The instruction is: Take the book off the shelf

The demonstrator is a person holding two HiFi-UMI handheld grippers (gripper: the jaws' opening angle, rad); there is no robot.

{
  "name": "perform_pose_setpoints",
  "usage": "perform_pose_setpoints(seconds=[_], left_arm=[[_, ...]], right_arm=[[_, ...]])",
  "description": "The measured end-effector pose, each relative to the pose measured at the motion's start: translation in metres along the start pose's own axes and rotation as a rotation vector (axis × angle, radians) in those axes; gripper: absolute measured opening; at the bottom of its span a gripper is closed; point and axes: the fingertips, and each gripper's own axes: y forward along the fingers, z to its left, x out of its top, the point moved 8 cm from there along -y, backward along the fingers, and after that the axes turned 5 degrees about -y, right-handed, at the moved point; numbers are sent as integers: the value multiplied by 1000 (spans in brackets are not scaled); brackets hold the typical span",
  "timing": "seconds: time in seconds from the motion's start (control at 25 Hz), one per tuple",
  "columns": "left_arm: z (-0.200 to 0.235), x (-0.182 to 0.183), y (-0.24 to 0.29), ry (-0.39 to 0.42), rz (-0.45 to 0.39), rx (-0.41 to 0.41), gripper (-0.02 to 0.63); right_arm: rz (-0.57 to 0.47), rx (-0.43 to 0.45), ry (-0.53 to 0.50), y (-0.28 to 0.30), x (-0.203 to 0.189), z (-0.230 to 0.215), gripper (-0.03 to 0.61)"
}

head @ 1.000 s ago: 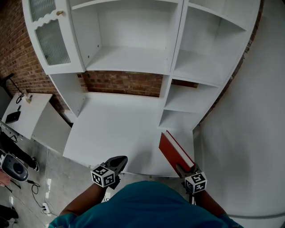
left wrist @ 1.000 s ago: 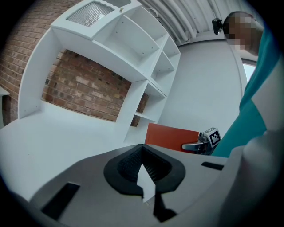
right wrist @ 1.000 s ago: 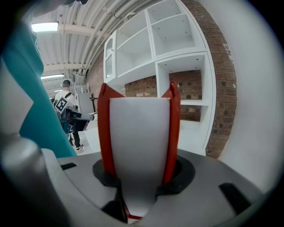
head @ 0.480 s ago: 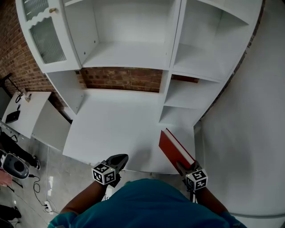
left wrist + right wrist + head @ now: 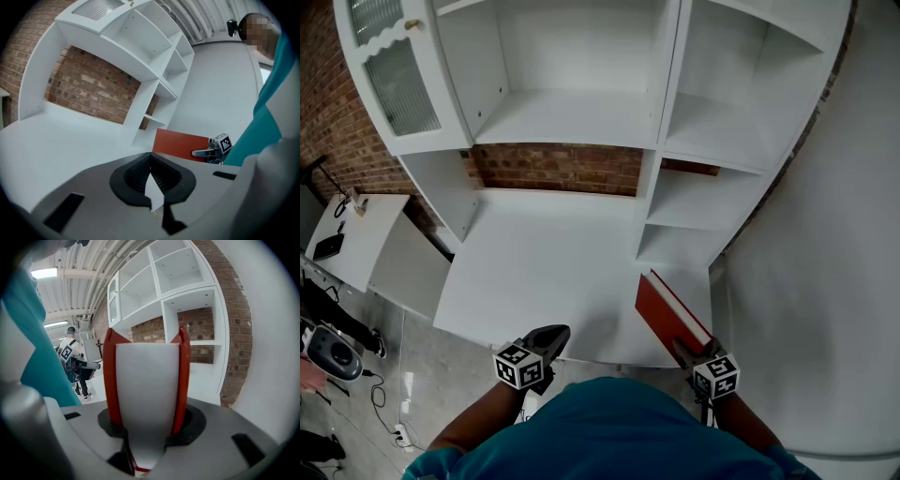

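Note:
A red-covered book (image 5: 668, 314) with white pages is held upright over the front right corner of the white desk (image 5: 534, 272), in front of the low shelf compartments (image 5: 682, 251). My right gripper (image 5: 684, 352) is shut on its near end. In the right gripper view the book (image 5: 146, 376) stands between the jaws of my right gripper (image 5: 147, 422), page edge towards the camera. My left gripper (image 5: 551, 336) hangs at the desk's front edge, shut and with nothing in it. The left gripper view shows the left gripper (image 5: 150, 157), the book (image 5: 178, 142) and the right gripper (image 5: 200, 152).
The white shelf unit rises behind the desk with a brick wall (image 5: 558, 169) showing through. A glass cabinet door (image 5: 389, 84) is at the upper left and a small white table (image 5: 356, 234) at the left. A person (image 5: 72, 359) stands far behind.
The head view shifted slightly a second ago, then settled. Both grippers and the book have stayed nearly in place.

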Motion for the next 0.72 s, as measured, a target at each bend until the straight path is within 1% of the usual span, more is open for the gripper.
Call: perform_pose_setpoints(seconds=[0.24,0.72], left_arm=[[-1,1,-1,-1,-7,-5,11],[-1,4,2,11,-7,-7,11]], right_arm=[[-7,5,13,-1,6,3,176],[-6,-1,2,-2,7,0,175]])
